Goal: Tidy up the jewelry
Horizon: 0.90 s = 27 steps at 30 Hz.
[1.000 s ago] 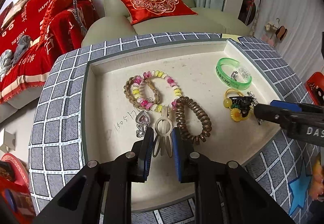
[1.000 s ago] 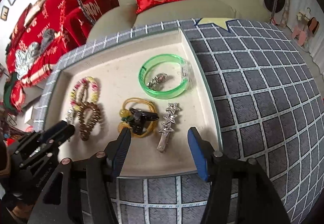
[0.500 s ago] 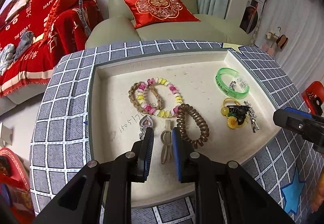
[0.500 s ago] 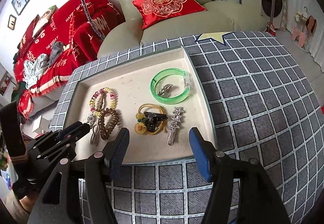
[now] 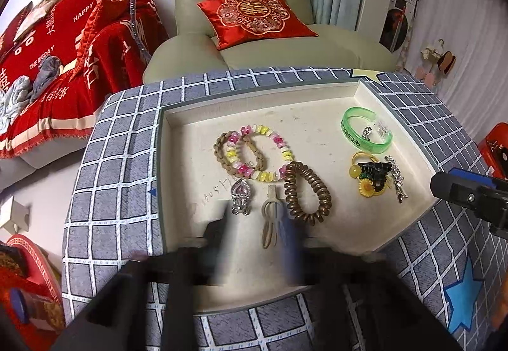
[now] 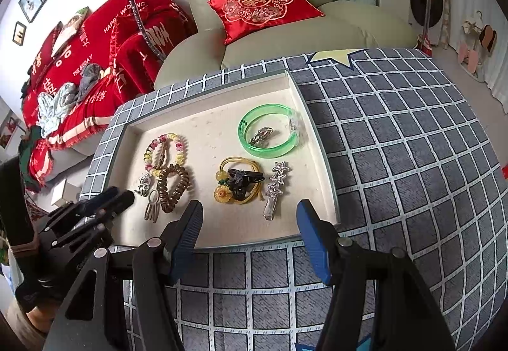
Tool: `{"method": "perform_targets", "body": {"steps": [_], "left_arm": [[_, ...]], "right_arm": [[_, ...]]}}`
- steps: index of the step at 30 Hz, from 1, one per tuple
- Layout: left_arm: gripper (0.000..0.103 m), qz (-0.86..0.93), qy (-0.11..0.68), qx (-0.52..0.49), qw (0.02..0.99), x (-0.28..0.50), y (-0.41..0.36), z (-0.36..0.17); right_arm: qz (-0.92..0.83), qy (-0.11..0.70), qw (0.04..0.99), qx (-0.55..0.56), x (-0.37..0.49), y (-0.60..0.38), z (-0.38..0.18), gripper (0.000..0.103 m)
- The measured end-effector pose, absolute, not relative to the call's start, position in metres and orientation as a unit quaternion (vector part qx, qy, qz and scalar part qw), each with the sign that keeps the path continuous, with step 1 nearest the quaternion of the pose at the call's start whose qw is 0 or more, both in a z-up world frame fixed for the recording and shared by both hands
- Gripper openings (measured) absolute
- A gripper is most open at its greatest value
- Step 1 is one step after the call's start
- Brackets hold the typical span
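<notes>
Two claws at the jewelry tray

Two claws sit at the tray's (image 6: 320, 141) near edge: right claw (image 6: 249, 235) spread wide and empty; left claw (image 5: 257, 233) motion-blurred, apparently parted, flanking the beige hair clip (image 5: 270, 217) lying beside the brown coil hair tie (image 5: 306, 192).

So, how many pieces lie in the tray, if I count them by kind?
Loops (green bangle, bead bracelet, braided loop, brown coil tie, yellow tie): 5
Clips (star clip, black claw clip, beige clip): 3
Small silver pieces (heart charm, silver piece inside the bangle): 2
Total: 10
</notes>
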<state>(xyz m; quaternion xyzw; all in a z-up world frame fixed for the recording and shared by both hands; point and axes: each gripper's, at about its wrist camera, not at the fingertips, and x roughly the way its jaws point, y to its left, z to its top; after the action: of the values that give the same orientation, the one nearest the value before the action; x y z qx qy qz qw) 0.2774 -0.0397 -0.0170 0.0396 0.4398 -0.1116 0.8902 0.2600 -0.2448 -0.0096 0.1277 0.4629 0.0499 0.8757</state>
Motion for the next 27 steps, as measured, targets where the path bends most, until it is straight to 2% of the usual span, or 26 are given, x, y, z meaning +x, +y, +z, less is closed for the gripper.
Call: {"method": "perform_targets", "body": {"steps": [3, 8, 10, 13, 17, 18, 19, 27], "left_arm": [[0.103, -0.098, 0.408, 0.041, 0.907, 0.269, -0.036, -0.006], [0.103, -0.095, 0.412, 0.043, 0.905, 0.264, -0.031, 0.002], [0.103, -0.093, 0.412, 0.045, 0.905, 0.258, -0.029, 0.004], [0.103, -0.088, 0.411, 0.049, 0.906, 0.248, -0.028, 0.006], [0.103, -0.085, 0.409, 0.047, 0.907, 0.234, -0.027, 0.008], [0.103, -0.083, 0.409, 0.044, 0.908, 0.229, -0.026, 0.009], [0.103, -0.081, 0.408, 0.040, 0.908, 0.224, -0.026, 0.009], [0.103, -0.050, 0.383, 0.016, 0.922, 0.184, -0.020, 0.016]], "right_arm": [[0.051, 0.464, 0.876, 0.122, 0.259, -0.242, -0.008, 0.067], [0.053, 0.469, 0.874, 0.114, 0.257, -0.238, -0.005, 0.081], [0.052, 0.468, 0.876, 0.103, 0.253, -0.236, -0.003, 0.081], [0.048, 0.456, 0.885, 0.088, 0.245, -0.233, 0.002, 0.091], [0.046, 0.425, 0.900, 0.083, 0.230, -0.232, 0.012, 0.092], [0.046, 0.422, 0.901, 0.083, 0.226, -0.232, 0.013, 0.094], [0.045, 0.421, 0.902, 0.083, 0.223, -0.231, 0.013, 0.102], [0.036, 0.364, 0.929, 0.054, 0.180, -0.224, 0.022, 0.103]]}}
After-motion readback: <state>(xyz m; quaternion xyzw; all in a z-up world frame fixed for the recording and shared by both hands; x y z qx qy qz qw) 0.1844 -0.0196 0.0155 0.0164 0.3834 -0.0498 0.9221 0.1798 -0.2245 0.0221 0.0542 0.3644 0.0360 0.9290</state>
